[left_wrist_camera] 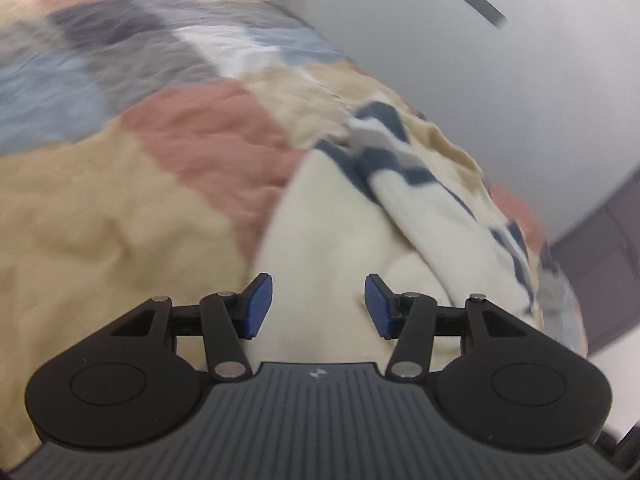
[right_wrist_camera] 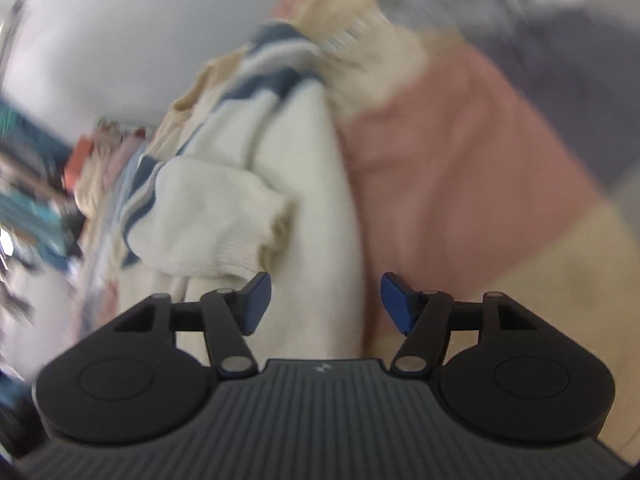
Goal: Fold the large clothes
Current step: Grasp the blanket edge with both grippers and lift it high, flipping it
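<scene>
Though rumpled, cream sweater (left_wrist_camera: 344, 240) on quilt (left_wrist_camera: 120, 184)

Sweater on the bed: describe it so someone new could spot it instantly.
Start from the patchwork quilt of tan, pink, grey and blue blocks that covers the bed. Near its edge by the pale wall lies a bunched cream knit sweater. Navy and grey stripes across its far part and a ribbed cuff set it apart from the flat, quilted patches around it.

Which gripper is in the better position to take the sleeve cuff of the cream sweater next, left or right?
Probably right. The cuff lies just ahead of the open right gripper. The left gripper, also open, faces the plain body of the cream sweater.
</scene>
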A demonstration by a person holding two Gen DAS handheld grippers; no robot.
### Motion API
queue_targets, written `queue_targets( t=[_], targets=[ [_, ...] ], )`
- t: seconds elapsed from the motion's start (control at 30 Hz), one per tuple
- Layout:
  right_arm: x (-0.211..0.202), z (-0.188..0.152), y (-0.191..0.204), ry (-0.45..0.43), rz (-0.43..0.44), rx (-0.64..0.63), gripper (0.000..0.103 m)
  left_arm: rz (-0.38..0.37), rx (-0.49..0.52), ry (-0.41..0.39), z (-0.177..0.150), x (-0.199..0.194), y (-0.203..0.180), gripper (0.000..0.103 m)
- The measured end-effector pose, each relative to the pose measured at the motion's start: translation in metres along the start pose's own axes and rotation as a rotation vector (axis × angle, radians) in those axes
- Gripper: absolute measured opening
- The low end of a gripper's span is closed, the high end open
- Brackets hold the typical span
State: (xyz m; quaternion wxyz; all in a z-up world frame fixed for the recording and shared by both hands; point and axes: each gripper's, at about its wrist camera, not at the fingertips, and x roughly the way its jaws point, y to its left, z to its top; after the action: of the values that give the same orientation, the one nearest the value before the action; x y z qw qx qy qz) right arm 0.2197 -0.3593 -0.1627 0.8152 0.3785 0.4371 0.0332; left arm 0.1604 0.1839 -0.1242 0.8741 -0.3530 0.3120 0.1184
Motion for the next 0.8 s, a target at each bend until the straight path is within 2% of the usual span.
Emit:
queue_targets(
  t=[0.1,0.2,0.27,0.37,0.43,0.5,0.57,0.67,0.8],
  targets=[
    [0.012,-0.006,-0.004,0.035,0.049,0.069,0.064,-0.028,-0.102,0.05,0.003,0.006,0.02,0.057],
    [0.018,-0.012,0.0,0.08,0.173,0.124,0.064,-0.071,-0.159,0.114,0.0,0.017,0.029,0.057],
    [0.017,-0.015,0.007,0.074,0.267,0.129,0.064,-0.083,-0.172,0.137,-0.004,0.021,0.029,0.057],
    [0.011,-0.016,0.022,0.043,0.374,0.074,0.064,-0.051,-0.185,0.143,-0.006,0.025,0.032,0.057],
    [0.01,-0.015,0.028,0.041,0.416,0.066,0.064,-0.008,-0.187,0.149,-0.008,0.028,0.035,0.057],
    [0.014,-0.017,0.032,0.048,0.39,0.059,0.064,-0.001,-0.192,0.17,-0.009,0.034,0.037,0.057],
    [0.02,-0.019,0.031,0.063,0.322,0.059,0.063,-0.002,-0.176,0.203,-0.012,0.039,0.034,0.057],
    [0.024,-0.023,0.025,0.085,0.207,0.068,0.063,-0.05,-0.173,0.278,-0.022,0.048,0.03,0.057],
    [0.032,-0.029,0.019,0.098,0.18,0.095,0.057,-0.078,-0.161,0.28,-0.027,0.054,0.024,0.056]
  ],
)
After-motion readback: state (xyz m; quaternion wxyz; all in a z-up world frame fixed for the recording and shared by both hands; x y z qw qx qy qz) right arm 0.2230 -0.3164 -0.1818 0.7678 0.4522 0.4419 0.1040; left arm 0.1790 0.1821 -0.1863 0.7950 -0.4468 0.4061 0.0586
